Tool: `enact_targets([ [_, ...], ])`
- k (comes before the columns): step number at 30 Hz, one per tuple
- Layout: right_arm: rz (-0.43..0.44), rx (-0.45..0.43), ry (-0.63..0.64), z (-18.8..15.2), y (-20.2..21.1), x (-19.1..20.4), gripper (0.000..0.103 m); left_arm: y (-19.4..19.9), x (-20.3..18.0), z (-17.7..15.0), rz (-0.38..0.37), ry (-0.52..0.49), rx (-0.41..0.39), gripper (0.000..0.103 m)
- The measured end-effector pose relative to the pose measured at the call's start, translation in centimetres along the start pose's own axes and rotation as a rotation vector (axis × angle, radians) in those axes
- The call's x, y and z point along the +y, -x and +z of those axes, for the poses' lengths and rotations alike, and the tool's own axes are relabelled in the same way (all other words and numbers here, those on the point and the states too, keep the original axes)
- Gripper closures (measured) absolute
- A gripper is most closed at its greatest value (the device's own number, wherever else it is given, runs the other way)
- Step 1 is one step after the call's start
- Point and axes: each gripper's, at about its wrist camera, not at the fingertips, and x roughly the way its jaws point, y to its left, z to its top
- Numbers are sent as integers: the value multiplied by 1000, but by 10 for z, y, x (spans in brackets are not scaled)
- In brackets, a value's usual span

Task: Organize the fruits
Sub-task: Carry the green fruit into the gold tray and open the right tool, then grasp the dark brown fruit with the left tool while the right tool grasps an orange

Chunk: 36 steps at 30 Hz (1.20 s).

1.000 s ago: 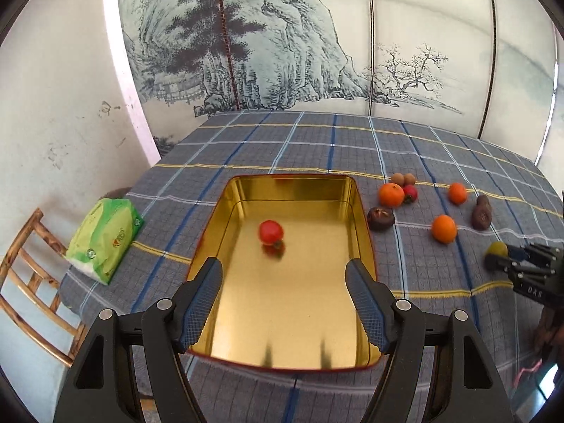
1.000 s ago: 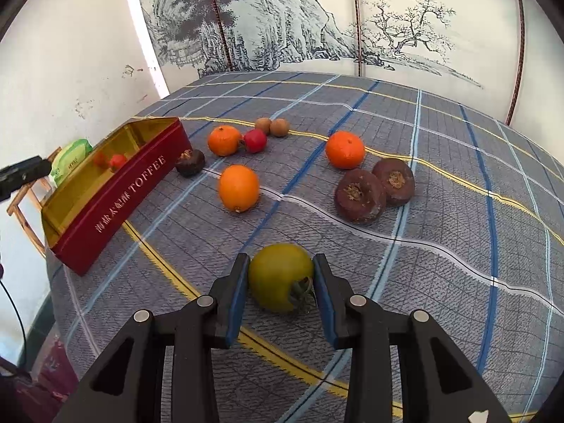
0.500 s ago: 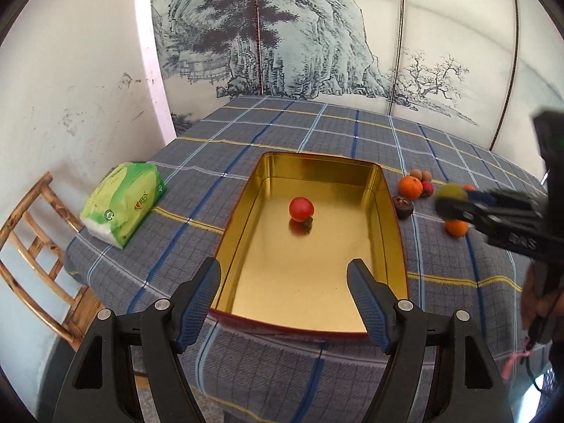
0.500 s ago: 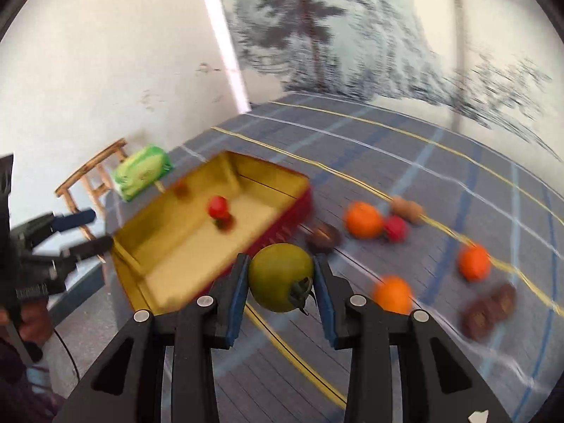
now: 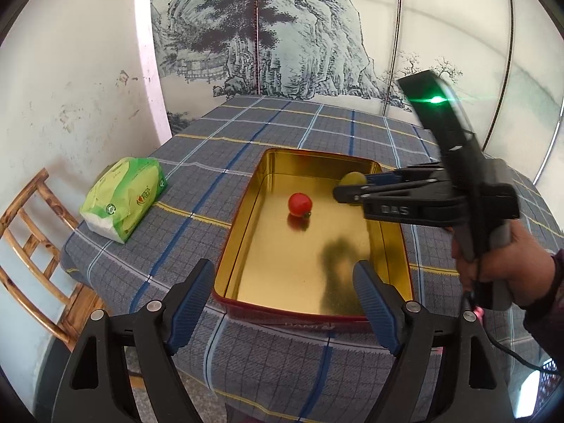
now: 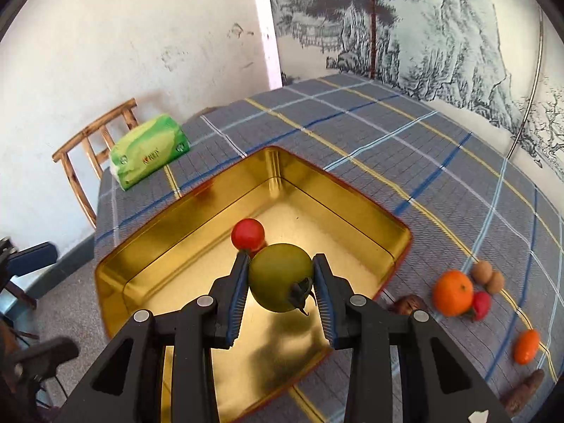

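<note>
Left wrist view, left to right: chair (image 5: 24, 246) cut off at frame edge, green tissue pack (image 5: 123, 197) on plaid tablecloth (image 5: 197, 211), gold tin (image 5: 246, 211) with red tomato (image 5: 300, 204) inside. Left gripper (image 5: 283, 303) jaws opening, nothing between them, near end of tin. Right gripper (image 5: 347, 190) reaches over tin from the right; green fruit (image 5: 353, 178) mostly hidden behind its fingers. Hand (image 5: 507, 257) on its handle, sleeve cut off. Right wrist view: right gripper (image 6: 280, 282) clamped narrow on green fruit (image 6: 278, 275), above the tin floor, red tomato (image 6: 247, 234) just beyond. Right of tin: dark fruit (image 6: 409, 305) partly hidden by a finger, blurred orange (image 6: 453, 292), red fruit (image 6: 481, 305), two brown ones (image 6: 488, 276), small orange (image 6: 526, 346), brown lump (image 6: 525, 387) at frame edge, hard to identify.
</note>
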Motion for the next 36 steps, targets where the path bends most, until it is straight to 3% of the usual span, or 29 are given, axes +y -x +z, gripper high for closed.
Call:
enact_targets([
  [7,-29,45,-25,7,-24,-2,70,1,6,-2,13,1,-3,19],
  [15,-9,25,-94,15,-28,-11,69,-2,8,-5,10,16,14,18],
  [21,38,-44,-168,8,-3,-20,69,-3,5,-8,12,9,20,17],
  [25,41,-84,-182,-19,30,-28,69,-4,2,-6,0,7,22,17],
  [32,-111,-96,-187,-82,87,-72,58,-8,-14,-7,-45,-21,35,17],
  [36,-195,-42,-226,-100,90,-110,55,-10,-27,-7,-58,-40,49,17],
])
